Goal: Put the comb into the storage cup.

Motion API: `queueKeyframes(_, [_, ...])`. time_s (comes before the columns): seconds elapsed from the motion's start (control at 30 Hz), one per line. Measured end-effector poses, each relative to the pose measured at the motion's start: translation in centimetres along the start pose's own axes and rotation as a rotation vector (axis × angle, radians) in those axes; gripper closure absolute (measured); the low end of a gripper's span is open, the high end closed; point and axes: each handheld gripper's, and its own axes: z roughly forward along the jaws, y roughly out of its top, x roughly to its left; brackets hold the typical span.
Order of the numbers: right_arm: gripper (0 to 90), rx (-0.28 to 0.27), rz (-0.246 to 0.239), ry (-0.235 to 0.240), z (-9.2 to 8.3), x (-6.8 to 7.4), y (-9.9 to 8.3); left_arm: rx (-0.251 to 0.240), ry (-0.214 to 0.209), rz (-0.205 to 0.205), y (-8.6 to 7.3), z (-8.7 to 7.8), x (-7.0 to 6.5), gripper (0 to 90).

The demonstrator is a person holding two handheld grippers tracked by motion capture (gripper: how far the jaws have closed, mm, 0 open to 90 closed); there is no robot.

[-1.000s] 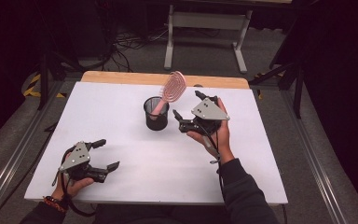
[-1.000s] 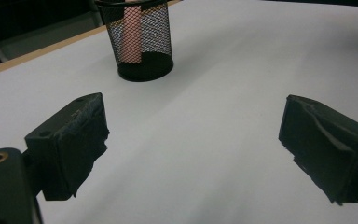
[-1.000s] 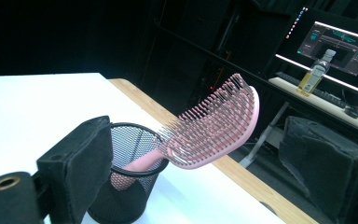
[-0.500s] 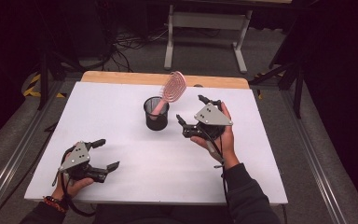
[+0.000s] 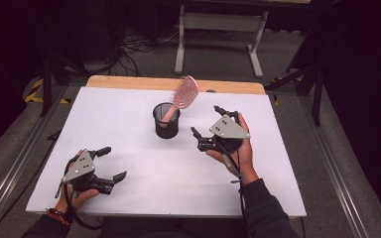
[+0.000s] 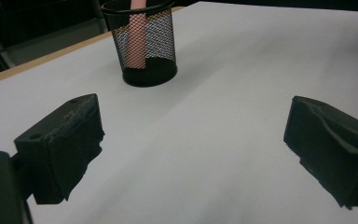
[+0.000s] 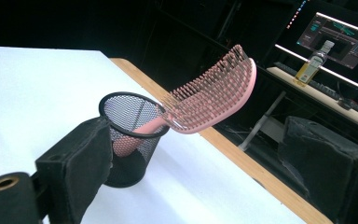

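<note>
While the pink hairbrush (image 5: pixel 180 97) stands handle-down in the mesh cup (image 5: pixel 166 121) at 12 o'clock on the desk (image 5: pixel 144 173), both hand-held grippers, right (image 5: pixel 209 128) and left (image 5: pixel 110 162), are open and empty; placing seems done.

No readable text is showing anywhere. The glowing computer monitor (image 7: pixel 339 35) on the far desk is displaying coloured lines too small and blurred to make out.
</note>
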Motion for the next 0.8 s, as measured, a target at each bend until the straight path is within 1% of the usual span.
queueKeyframes(0.1, [10.0, 0.001, 0.009, 0.006, -0.2, 0.0, -0.3, 0.000, 0.007, 0.000, 0.0, 0.0, 0.0, 5.7])
queueKeyframes(0.17, [10.0, 0.006, 0.001, 0.003, -0.3, 0.1, -0.6, 0.000, 0.011, 0.002, 0.0, 0.0, 0.0, 5.9])
queueKeyframes(0.2, [10.0, 0.009, 0.002, 0.003, -0.4, 0.1, -0.7, -0.003, 0.010, 0.000, 0.0, 0.0, 0.0, 6.0])
queueKeyframes(0.23, [9.9, 0.009, 0.006, 0.012, -0.5, 0.1, -0.8, -0.003, 0.010, 0.000, 0.0, 0.0, 0.0, 6.1])
queueKeyframes(0.3, [9.9, 0.004, 0.008, 0.011, -0.7, 0.2, -1.0, -0.004, 0.012, -0.001, 0.0, 0.0, 0.0, 6.1])
queueKeyframes(0.37, [9.9, 0.003, 0.011, 0.015, -0.8, 0.3, -1.1, 0.001, 0.010, -0.004, 0.0, 0.0, 0.0, 5.9])
queueKeyframes(0.57, [9.9, 0.004, 0.008, 0.016, -1.3, 0.5, -1.6, -0.007, -0.004, -0.017, -0.1, 0.0, 0.1, 5.1])
queueKeyframes(0.73, [10.0, 0.009, 0.011, 0.022, -1.8, 0.8, -1.9, -0.007, 0.001, -0.014, -0.1, 0.0, 0.1, 4.9])
queueKeyframes(0.8, [9.9, 0.011, 0.013, 0.033, -1.9, 0.9, -2.0, -0.007, 0.001, -0.015, -0.1, 0.0, 0.0, 4.9])
